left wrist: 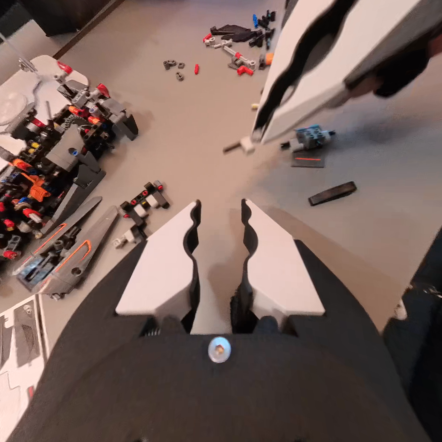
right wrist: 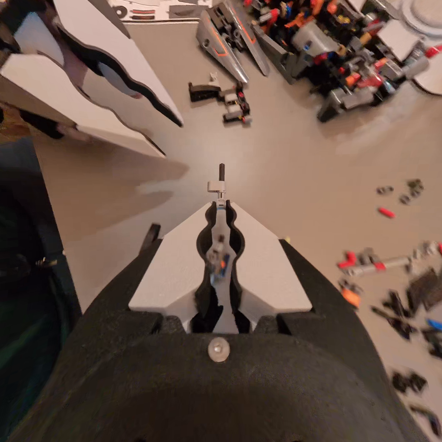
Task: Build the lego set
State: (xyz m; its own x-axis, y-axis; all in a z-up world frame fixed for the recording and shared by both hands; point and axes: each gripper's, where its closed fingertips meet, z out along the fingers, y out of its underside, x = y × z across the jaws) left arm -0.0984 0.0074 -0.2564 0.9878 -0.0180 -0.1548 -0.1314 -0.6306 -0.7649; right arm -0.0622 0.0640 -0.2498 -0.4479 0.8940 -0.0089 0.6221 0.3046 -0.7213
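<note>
Indoor hobby or workbench setting, looking like a home or office room; exact kind cannot be told. A plain grey table (left wrist: 215,124) is filling both views, lit warmly. Lego parts are lying scattered across it: a large half-built model (left wrist: 59,148), a grey wing panel (left wrist: 64,258), a small black-and-grey subassembly (right wrist: 229,102), loose pieces (left wrist: 239,47). A printed sheet (left wrist: 16,339) is sitting at the table's edge. A dark wooden strip (left wrist: 88,26) is running beyond the far side. White round mats (right wrist: 425,21) are lying under the model.
</note>
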